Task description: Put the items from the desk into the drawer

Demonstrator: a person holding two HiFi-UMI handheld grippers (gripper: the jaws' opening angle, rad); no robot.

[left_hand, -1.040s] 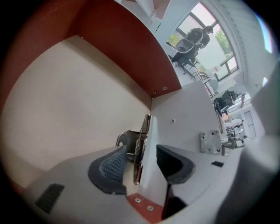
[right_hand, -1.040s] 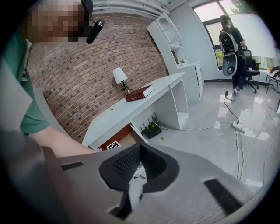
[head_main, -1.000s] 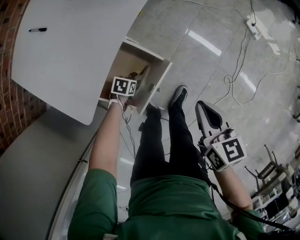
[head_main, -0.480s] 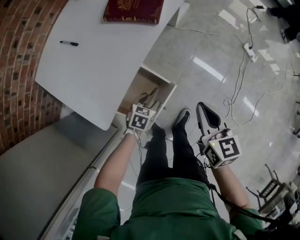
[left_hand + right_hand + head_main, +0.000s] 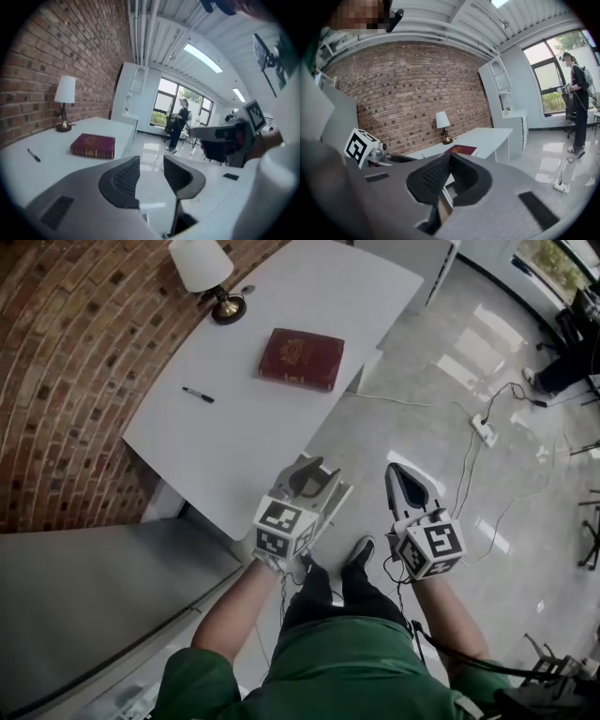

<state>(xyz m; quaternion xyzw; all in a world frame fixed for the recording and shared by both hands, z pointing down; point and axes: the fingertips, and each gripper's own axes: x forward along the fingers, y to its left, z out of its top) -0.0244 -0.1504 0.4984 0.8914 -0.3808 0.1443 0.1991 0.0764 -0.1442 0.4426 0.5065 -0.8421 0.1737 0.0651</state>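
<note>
Now the left gripper (image 5: 314, 480), jaws apart and empty, had left the drawer; right gripper (image 5: 403, 476) pinched together; book (image 5: 302, 358) and pen (image 5: 198, 395) awaited.

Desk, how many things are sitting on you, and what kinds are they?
lamp: 1
book: 1
pen: 1
Total: 3
</note>
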